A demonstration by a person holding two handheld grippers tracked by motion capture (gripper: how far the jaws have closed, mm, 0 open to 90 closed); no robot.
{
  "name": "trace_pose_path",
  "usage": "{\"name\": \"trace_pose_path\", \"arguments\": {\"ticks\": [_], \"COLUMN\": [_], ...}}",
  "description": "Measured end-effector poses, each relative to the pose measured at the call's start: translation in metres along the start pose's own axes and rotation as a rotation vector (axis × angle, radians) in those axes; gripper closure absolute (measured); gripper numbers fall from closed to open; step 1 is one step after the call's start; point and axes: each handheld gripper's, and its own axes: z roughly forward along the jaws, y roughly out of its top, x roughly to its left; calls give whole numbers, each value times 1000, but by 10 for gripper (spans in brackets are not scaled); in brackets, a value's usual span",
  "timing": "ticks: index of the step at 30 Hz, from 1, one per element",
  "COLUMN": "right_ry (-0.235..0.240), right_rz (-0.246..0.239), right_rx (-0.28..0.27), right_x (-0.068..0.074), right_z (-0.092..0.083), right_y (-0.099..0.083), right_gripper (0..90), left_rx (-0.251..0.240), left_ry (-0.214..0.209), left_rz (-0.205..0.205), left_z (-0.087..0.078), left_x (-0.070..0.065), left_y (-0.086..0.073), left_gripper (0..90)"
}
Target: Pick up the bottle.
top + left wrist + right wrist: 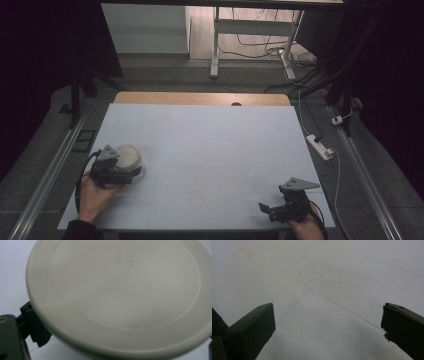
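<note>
A white bowl [129,156] stands upside down on the white table [200,145] at the left. In the left gripper view its pale underside [120,290] carries a small stamped mark. My left gripper [129,172] is right at the bowl's near side, and one black jaw tip shows at the lower left under the rim, with the other at the far right edge. The jaws stand wide apart on either side of the bowl. My right gripper [266,209] rests near the front right of the table, open, with bare table between its fingers [254,325].
A wooden strip [200,98] runs along the table's far edge. A power strip [320,146] and cables lie on the floor to the right. Metal rails [50,175] flank the table. A faint reddish mark [243,253] is on the surface ahead of the right gripper.
</note>
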Motion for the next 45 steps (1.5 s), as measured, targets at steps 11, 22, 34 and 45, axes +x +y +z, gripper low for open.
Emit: {"name": "trace_pose_path", "arguments": {"ticks": [11,22,34,45], "right_ry": [-1,-2,-1,-2], "right_rz": [-3,-6,-3,-2], "right_rx": [3,2,1,-1], "right_x": [0,0,0,0], "right_z": [0,0,0,0], "right_y": [0,0,0,0], "right_gripper": [0,0,0,0], "left_rx": [-9,17,3,-26], "left_ry": [10,27,16,-35], "left_rz": [-1,-6,37,70], "left_z": [0,-1,-7,-13], "left_x": [-1,-4,-13,-24], "left_y": [-1,3,13,28], "left_gripper": [69,72,72,72]}}
